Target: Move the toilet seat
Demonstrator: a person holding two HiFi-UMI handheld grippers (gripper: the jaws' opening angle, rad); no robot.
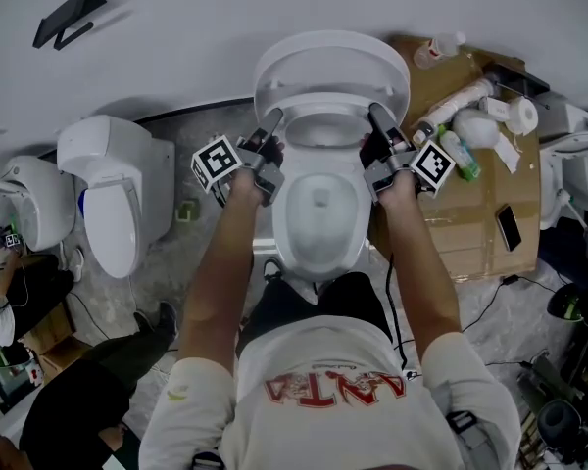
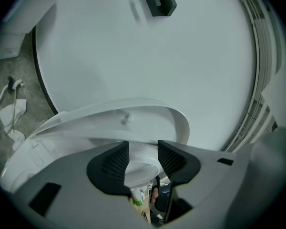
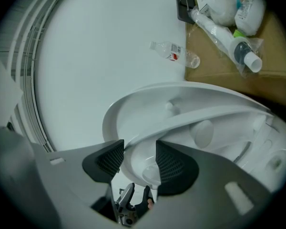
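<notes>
Grey speckled floor [image 1: 176,262] meets a white wall behind a white toilet. Its toilet seat [image 1: 323,104] stands lifted off the bowl [image 1: 318,223], under the raised lid [image 1: 328,59]. The left hand-held gripper [image 1: 272,123] clamps the seat's left rim. The right hand-held gripper [image 1: 377,116] has the right rim between its pads, seemingly pressed tight. Cardboard [image 1: 470,218] lies just to the right, and another toilet [image 1: 113,194] stands well to the left.

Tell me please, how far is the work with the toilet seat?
Done: the lid is up, and the seat is off the bowl. In hand: the left gripper and right gripper clamp its sides. Left: bringing it to rest, up or down.
</notes>
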